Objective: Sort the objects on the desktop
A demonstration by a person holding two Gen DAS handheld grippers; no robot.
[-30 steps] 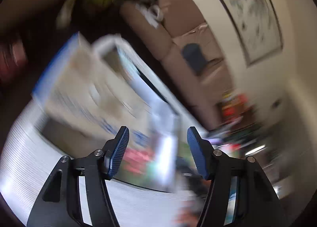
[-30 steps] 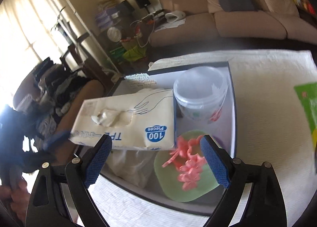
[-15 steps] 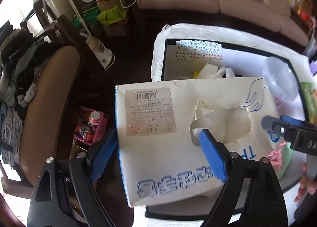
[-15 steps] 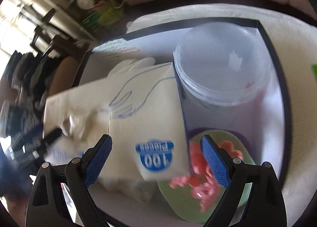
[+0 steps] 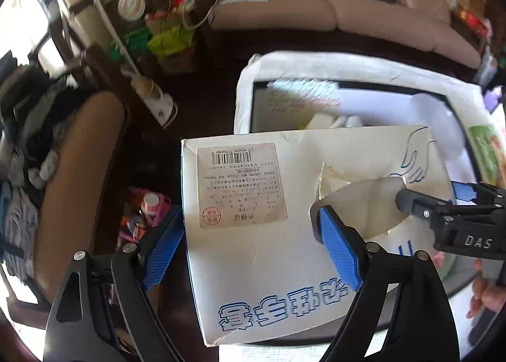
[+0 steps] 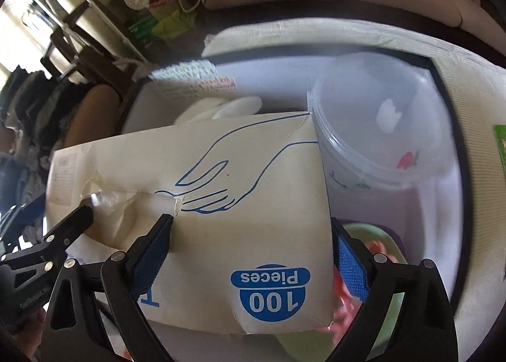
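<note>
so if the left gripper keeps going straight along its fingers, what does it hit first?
Likely the white cardboard glove box: the left gripper is open, its fingers straddling the box's end. Contact depth is unclear.

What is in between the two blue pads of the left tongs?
One end of the white glove box, shown in the left wrist view. The left tongs straddle it, one pad beside its edge, the other over its torn opening.

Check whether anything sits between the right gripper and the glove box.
Nothing visible does. The right gripper straddles one end of the glove box: one of its fingers is over the top face, the other just past the box's edge, above the green plate.
</note>
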